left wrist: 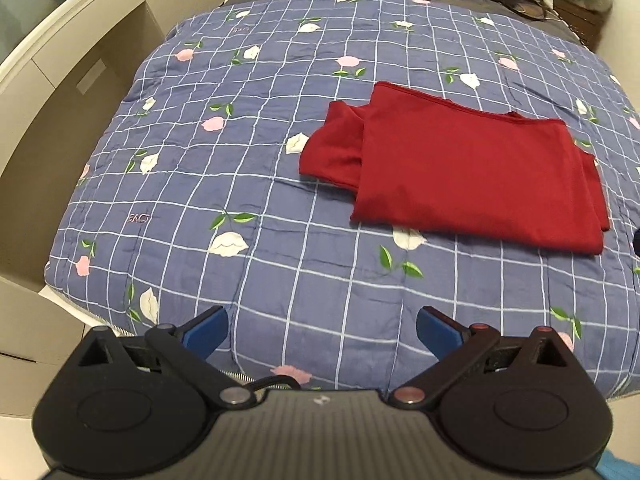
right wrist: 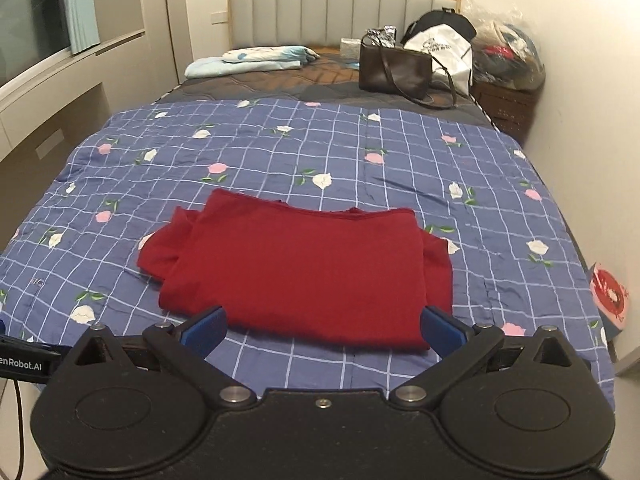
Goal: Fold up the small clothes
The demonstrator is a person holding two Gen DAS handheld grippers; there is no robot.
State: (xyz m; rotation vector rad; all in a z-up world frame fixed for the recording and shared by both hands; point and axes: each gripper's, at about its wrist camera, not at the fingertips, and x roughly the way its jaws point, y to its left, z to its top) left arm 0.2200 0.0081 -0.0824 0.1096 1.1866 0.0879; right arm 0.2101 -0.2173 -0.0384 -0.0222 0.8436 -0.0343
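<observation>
both views are looking forward from the near end of the bed, each over its own open blue fingers. the left wrist view is sitting to the left, tilting down onto the blue checked quilt, with the red garment lying right of centre. the right wrist view is facing the far headboard, with the red garment close ahead. both are sharing quilt and garment.

Right gripper low in frame, blue fingertips spread wide, nothing between them. Red garment lies folded flat on blue checked floral quilt, near edge just beyond fingertips. Sleeve bunched at garment's left side. Far end of bed: dark handbag, white bag, light blue folded cloth, padded headboard.
</observation>
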